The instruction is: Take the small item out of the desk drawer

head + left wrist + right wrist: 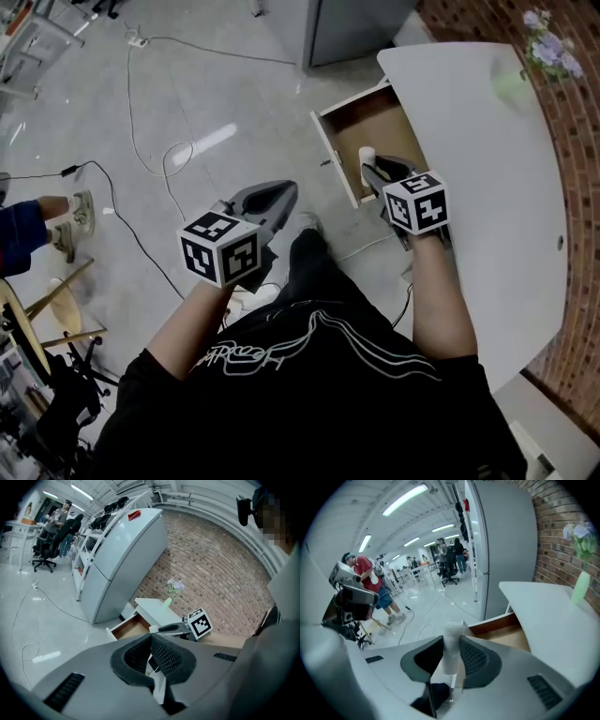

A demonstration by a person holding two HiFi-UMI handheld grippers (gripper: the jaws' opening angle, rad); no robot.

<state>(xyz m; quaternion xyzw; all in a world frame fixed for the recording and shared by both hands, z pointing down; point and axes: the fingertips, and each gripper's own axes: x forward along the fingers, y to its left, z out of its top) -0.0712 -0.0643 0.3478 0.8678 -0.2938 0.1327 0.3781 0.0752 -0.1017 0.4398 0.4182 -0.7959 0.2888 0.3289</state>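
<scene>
The wooden desk drawer (375, 122) stands pulled out from the white desk (487, 141). My right gripper (372, 169) hangs over its front part, shut on a small white cylindrical item (367, 155). In the right gripper view the item (452, 639) stands upright between the pads of the right gripper (452, 646), with the drawer (501, 630) beyond it. My left gripper (286, 192) is held over the floor to the left of the drawer, shut and empty. In the left gripper view the jaws of the left gripper (151, 639) touch, and the drawer (126, 627) lies ahead.
A green vase with pale flowers (511, 84) stands on the desk's far end by the brick wall. A grey cabinet (356, 28) stands beyond the drawer. A cable (141, 141) loops across the floor. A person's feet (70, 220) and a stand are at the left.
</scene>
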